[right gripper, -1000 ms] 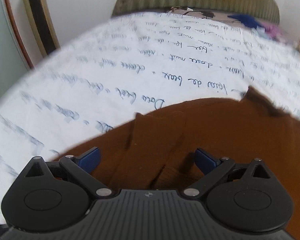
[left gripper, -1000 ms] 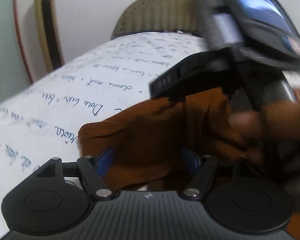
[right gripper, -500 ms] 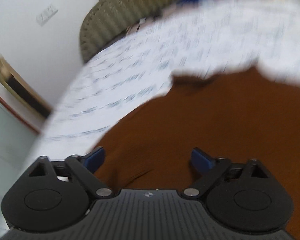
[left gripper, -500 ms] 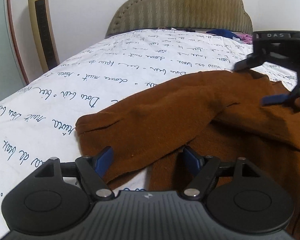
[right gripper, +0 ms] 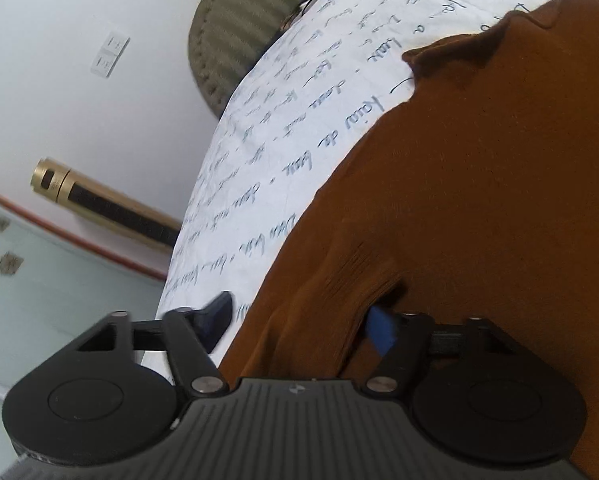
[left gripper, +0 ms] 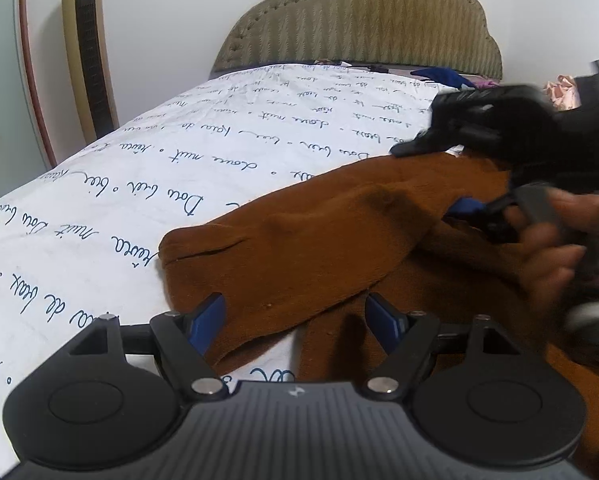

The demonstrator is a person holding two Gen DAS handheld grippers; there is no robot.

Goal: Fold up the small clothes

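Left wrist: brown garment (left gripper: 299, 248) stretches left-right across bedsheet (left gripper: 179, 160); left gripper (left gripper: 295, 318) and right gripper (right gripper: 299, 324) both wide.

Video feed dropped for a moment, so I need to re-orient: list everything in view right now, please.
brown garment: one, rust brown, spread on the bed, sleeve crossing it
bedsheet: one, white with blue script, covering the bed
headboard: one, olive, at the bed's far end
tower fan: one, gold, against the wall
clothes pile: several, blue and pink, near the headboard
left gripper: open, over the garment's near edge
right gripper: open, astride a garment fold
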